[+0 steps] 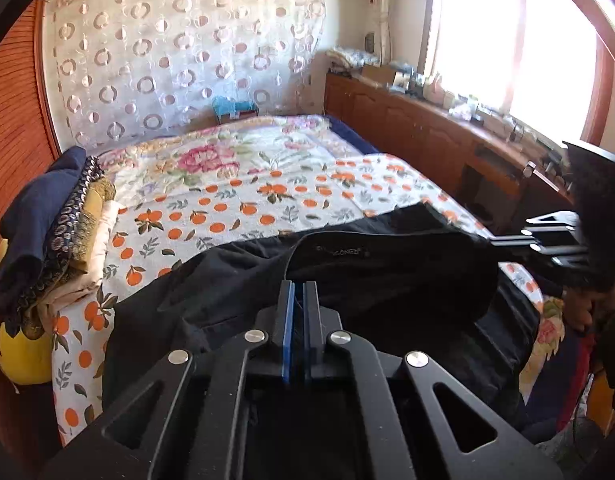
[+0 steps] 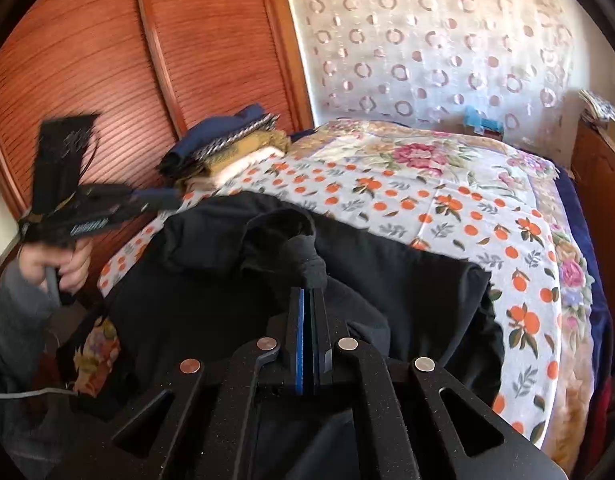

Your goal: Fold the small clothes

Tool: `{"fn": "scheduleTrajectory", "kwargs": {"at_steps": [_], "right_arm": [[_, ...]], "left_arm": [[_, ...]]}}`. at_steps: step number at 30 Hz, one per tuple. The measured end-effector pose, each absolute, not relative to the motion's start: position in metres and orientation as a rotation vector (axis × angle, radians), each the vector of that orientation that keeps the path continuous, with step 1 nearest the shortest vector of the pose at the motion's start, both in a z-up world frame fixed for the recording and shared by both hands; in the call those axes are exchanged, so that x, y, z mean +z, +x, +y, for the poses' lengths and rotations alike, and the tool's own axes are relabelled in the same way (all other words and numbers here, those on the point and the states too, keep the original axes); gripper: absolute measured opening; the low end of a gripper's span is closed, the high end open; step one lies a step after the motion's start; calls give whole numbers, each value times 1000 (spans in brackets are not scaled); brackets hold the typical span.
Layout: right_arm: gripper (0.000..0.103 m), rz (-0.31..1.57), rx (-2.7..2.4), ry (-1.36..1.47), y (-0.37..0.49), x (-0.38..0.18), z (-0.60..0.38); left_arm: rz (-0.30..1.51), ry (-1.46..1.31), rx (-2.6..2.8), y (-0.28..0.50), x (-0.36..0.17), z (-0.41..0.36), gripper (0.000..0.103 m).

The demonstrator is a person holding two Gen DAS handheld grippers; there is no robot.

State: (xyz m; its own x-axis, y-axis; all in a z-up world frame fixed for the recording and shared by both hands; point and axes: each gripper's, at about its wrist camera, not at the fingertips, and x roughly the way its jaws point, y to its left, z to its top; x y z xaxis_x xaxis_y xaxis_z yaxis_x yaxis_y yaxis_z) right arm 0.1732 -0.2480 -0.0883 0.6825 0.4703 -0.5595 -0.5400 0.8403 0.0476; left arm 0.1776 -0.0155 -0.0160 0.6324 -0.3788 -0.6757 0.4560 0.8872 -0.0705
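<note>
Left gripper [image 1: 298, 292] has its fingers [image 1: 287, 320] clenched on the black garment [image 1: 387, 280], pinching the fabric just below its labelled waistband. Right gripper [image 2: 311, 300] is clamped too, fingers [image 2: 300, 340] squeezing a bunched twist of the same dark cloth. The garment sprawls across the near edge of the bed [image 2: 447, 208], over the orange-print sheet. A stack of folded clothes [image 1: 55, 232] sits at the bed's left edge against the wooden wardrobe [image 2: 107, 60]. Over on the left, a hand [image 2: 67, 264] grips the left tool's handle.
</note>
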Motion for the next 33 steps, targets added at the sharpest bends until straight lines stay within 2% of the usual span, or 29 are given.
{"fn": "scheduleTrajectory", "kwargs": {"at_steps": [1, 2, 3, 9, 12, 13, 15, 17, 25, 33], "right_arm": [[2, 598, 562, -137, 174, -93, -247], [2, 605, 557, -145, 178, -95, -245], [2, 609, 549, -151, 181, -97, -245], [2, 622, 540, -143, 191, -96, -239], [2, 620, 543, -142, 190, -95, -233], [2, 619, 545, -142, 190, -95, -232], [2, 615, 548, -138, 190, -96, -230], [2, 609, 551, -133, 188, -95, -232], [2, 568, 594, -83, 155, -92, -249], [2, 565, 628, -61, 101, -102, -254]], "left_arm": [[756, 121, -470, 182, -19, -17, 15], [776, 126, -477, 191, -26, -21, 37], [789, 118, -492, 196, -32, -23, 50], [878, 140, -434, 236, -70, -37, 51], [892, 148, -445, 254, -78, -45, 50], [900, 155, -446, 259, -81, -47, 45], [934, 177, -457, 267, -87, -52, 20], [936, 210, -459, 263, -90, -53, 8], [748, 160, -489, 153, -28, -12, 6], [709, 72, -474, 70, -14, 18, 6]]}}
